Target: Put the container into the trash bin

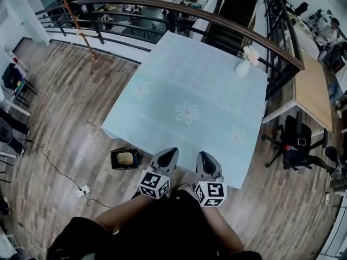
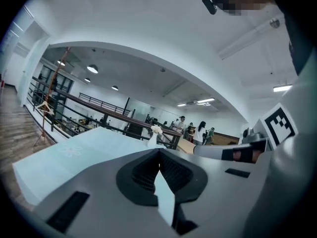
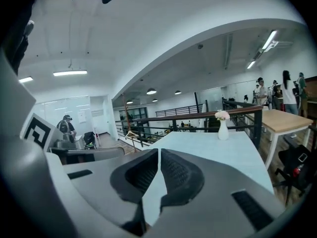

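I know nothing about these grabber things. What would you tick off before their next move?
1. Left gripper free: ok, jaws together on nothing.
2. Right gripper free: ok, jaws together on nothing.
3. Container in sight on the table: not ok, only a vase stands there.
4. Trash bin located: ok, on the floor by the table's near left corner.
5. Bin contents: cannot tell, a yellowish thing lies inside.

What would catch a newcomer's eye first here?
The large table with its pale blue flowered cloth fills the middle, a small white vase of flowers near its far right corner. A black trash bin stands on the floor by its near left corner, beside the left gripper.
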{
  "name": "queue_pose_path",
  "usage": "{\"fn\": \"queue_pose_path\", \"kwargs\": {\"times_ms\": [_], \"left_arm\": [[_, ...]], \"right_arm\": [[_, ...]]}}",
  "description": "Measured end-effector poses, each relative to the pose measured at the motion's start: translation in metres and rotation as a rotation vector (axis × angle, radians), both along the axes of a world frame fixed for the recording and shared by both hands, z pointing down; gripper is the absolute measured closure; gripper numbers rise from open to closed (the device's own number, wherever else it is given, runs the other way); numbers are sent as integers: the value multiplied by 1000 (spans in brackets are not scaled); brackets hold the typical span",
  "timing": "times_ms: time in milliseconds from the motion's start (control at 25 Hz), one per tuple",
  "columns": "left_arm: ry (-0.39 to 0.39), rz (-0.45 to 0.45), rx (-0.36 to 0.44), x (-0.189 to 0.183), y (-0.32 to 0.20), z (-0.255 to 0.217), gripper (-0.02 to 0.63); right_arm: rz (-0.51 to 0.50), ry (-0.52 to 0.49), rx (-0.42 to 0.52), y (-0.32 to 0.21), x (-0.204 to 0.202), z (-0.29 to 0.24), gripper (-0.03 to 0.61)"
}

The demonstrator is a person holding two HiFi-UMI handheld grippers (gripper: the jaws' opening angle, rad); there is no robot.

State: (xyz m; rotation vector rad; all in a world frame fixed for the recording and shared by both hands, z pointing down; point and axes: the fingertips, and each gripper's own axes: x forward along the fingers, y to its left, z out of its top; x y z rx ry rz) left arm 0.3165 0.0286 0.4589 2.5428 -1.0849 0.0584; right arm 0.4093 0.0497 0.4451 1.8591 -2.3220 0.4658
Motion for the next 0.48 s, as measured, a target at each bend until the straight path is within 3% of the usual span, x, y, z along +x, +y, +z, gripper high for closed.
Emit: {"fn": "queue_pose_path", "kwargs": {"times_ms": [240,480], "left_arm": [[15,163,45,105,37,-39,603],[-41,371,147,156,62,-40,603]], "right_arm": [[180,-12,47,48,85,-10,537],[274,-44,117,65,108,-17,538]]}}
